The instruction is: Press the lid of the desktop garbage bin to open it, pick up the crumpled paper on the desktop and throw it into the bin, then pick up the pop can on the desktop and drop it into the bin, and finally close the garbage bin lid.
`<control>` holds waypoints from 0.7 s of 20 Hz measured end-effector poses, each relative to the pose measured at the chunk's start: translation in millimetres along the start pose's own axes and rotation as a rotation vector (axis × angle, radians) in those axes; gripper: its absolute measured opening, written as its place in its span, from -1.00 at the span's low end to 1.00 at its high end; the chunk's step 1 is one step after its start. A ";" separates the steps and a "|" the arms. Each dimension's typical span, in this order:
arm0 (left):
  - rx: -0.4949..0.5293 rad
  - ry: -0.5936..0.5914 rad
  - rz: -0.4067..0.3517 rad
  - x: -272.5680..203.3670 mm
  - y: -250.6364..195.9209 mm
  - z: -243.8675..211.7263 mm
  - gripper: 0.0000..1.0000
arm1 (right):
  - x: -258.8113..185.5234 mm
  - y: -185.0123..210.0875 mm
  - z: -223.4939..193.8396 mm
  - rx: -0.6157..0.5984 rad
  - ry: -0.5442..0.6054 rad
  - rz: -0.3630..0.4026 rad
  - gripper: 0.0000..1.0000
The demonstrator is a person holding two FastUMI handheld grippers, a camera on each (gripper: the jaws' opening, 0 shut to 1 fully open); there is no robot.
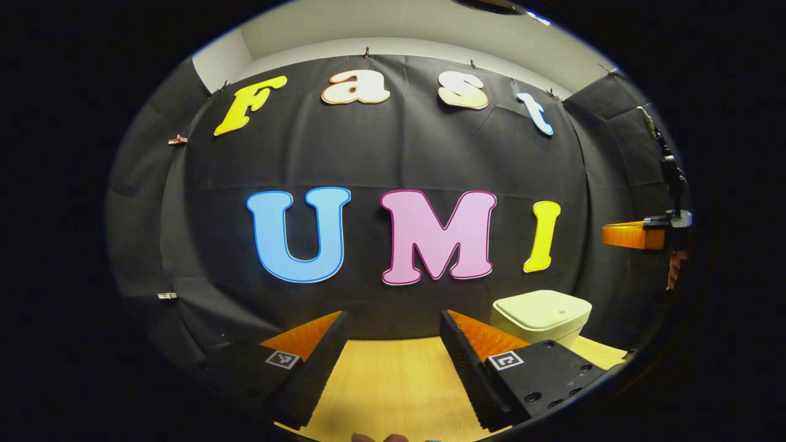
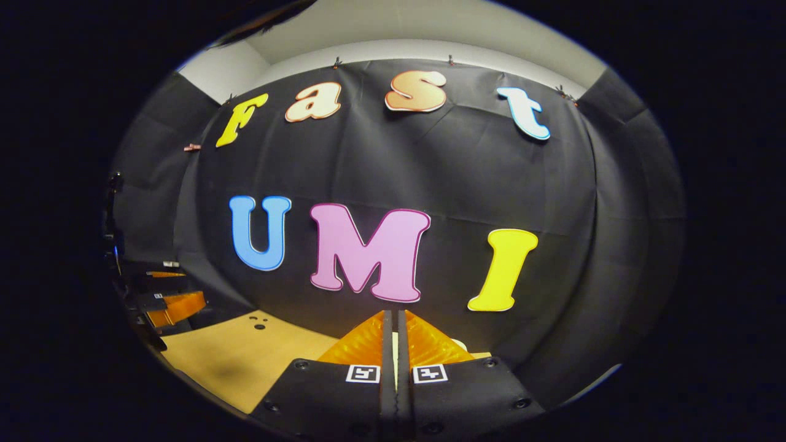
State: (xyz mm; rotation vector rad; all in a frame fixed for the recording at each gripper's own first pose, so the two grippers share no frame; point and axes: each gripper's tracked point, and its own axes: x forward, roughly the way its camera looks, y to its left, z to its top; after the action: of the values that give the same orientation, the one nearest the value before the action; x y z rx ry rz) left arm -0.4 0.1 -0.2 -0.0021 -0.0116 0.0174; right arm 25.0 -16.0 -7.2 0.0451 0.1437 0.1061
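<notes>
A cream desktop garbage bin [image 1: 540, 314] with its lid down stands on the wooden table [image 1: 393, 380], at the right in the left gripper view. My left gripper [image 1: 393, 319] hovers low over the table, open and holding nothing, with the bin just beyond its right finger. My right gripper [image 2: 393, 334] is shut with nothing between its fingers, and it points at the booth wall. A pale sliver of the bin [image 2: 459, 345] peeks out behind its right finger. The right gripper [image 1: 634, 236] also appears higher up at the far right of the left gripper view.
The black cloth wall closes off the back of the table [image 2: 245, 356] close behind the bin. In the right gripper view the left gripper [image 2: 177, 307] sits at the far left edge. A few small dark marks [image 2: 258, 323] lie on the tabletop near the wall.
</notes>
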 end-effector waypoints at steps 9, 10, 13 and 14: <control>0.000 0.001 0.001 -4.1 2.2 -4.3 0.90 | 39.7 -11.4 -80.9 0.129 0.478 0.084 -0.90; -0.001 0.002 0.001 -3.2 2.3 -4.4 0.90 | 43.5 -10.4 -90.9 0.143 0.508 0.089 -0.90; 0.001 0.010 0.005 -6.2 3.4 -9.7 0.92 | 54.3 -18.4 -111.4 0.129 0.577 0.074 -0.90; -0.001 0.013 0.006 -5.2 4.1 -9.6 0.92 | 57.4 -20.4 -118.4 0.121 0.601 0.067 -0.89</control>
State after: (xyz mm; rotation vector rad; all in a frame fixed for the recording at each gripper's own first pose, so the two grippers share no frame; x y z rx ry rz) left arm -5.5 4.1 -9.9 -0.0031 0.0013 0.0231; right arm 66.4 -25.5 -133.4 0.1381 0.7495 0.1761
